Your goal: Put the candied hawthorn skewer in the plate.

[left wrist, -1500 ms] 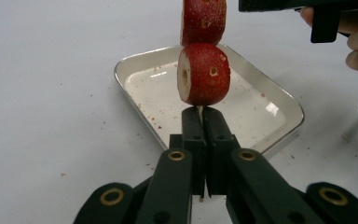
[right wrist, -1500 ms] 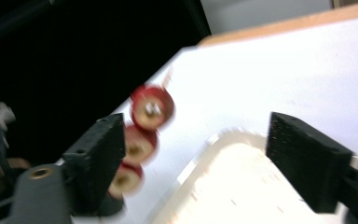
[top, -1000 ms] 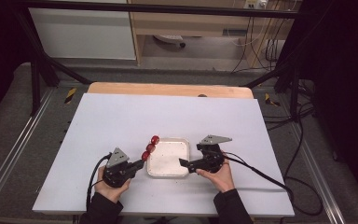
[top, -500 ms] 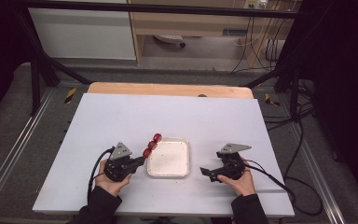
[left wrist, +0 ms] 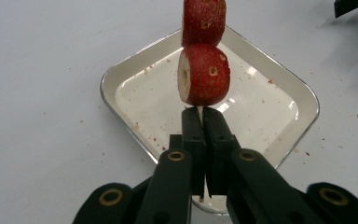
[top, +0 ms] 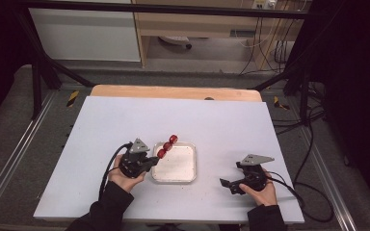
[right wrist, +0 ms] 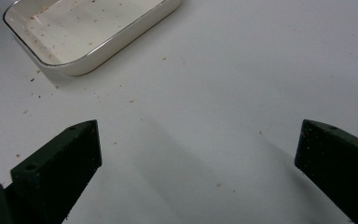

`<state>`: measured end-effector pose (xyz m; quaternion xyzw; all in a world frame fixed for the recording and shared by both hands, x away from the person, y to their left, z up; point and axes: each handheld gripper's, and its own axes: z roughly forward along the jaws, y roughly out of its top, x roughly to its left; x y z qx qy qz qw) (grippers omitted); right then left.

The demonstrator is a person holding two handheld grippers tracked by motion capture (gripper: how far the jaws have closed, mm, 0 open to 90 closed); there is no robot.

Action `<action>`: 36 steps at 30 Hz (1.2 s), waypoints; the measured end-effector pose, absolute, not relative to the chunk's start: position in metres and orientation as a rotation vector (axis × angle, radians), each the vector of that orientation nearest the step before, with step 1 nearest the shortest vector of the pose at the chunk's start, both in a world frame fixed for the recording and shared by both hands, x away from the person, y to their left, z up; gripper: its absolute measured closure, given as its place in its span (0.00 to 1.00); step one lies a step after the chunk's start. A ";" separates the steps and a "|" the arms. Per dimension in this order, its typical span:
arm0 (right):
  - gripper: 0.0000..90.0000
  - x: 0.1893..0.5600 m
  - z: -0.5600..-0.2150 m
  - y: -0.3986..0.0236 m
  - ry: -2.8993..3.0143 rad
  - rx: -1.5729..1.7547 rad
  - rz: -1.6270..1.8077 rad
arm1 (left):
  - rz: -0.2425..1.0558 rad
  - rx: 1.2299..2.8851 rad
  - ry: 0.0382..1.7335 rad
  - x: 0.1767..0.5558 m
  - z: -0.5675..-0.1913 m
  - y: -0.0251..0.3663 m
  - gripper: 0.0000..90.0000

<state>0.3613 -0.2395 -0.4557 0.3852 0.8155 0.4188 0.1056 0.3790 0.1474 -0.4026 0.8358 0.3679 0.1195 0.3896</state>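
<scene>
Since a second ago the right hand-held gripper (top: 227,183) has drawn back from the right edge of the dish (top: 174,163) to bare counter (top: 221,125) well to the dish's right and nearer the person, while the left hand-held gripper (top: 155,160) has stayed at the dish's left edge with only a slight shift. The left one lies nearly level in the person's left hand (top: 120,174), its jaws aimed away from the person and toward the right, pressed together on the thin wooden stick of a skewer (left wrist: 200,60). The skewer runs straight out from those jaws, up and over the dish's near left corner, carrying three red fruits (top: 167,145) in a row; in the left gripper view the closest fruit sits just past the jaw tips, with the next one touching it beyond. The dish lies directly below and ahead of that gripper, white, shallow and speckled with red crumbs. The right one rests low in the right hand (top: 262,192), pointing left toward the dish, its jaws spread wide with nothing between them but crumb-dotted counter. From it the dish sits ahead and off to the left, well apart, with nothing in between. A cable (top: 107,166) loops back from the left gripper toward the sleeve (top: 106,211).
</scene>
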 end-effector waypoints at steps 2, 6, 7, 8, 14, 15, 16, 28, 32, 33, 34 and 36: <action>0.01 0.360 -0.456 -0.242 2.395 1.146 1.238 | 0.299 2.132 0.942 0.382 -0.402 0.143 0.98; 0.01 0.359 -0.457 -0.245 2.391 1.151 1.235 | 0.293 2.171 0.943 0.386 -0.403 0.133 0.98; 0.01 0.359 -0.457 -0.246 2.392 1.145 1.232 | 0.296 2.181 0.947 0.387 -0.404 0.131 0.98; 0.01 0.358 -0.457 -0.246 2.394 1.148 1.229 | 0.295 2.190 0.950 0.388 -0.405 0.129 0.98; 0.01 0.357 -0.458 -0.247 2.399 1.156 1.224 | 0.282 2.249 0.974 0.392 -0.412 0.121 0.98; 0.01 0.357 -0.458 -0.247 2.399 1.153 1.226 | 0.279 2.247 0.984 0.392 -0.413 0.120 0.98; 0.01 0.357 -0.458 -0.247 2.397 1.154 1.228 | 0.281 2.258 0.986 0.392 -0.413 0.119 0.98; 0.01 0.355 -0.457 -0.249 2.390 1.154 1.245 | 0.264 2.347 1.031 0.389 -0.423 0.106 0.98; 0.01 0.355 -0.457 -0.249 2.389 1.155 1.246 | 0.262 2.362 1.042 0.387 -0.425 0.105 0.98; 0.01 0.355 -0.457 -0.249 2.389 1.154 1.246 | 0.263 2.366 1.042 0.387 -0.425 0.105 0.98; 0.01 0.355 -0.457 -0.249 2.388 1.152 1.246 | 0.261 2.368 1.044 0.387 -0.427 0.105 0.98; 0.01 0.355 -0.457 -0.249 2.389 1.157 1.244 | 0.261 2.374 1.048 0.387 -0.428 0.105 0.97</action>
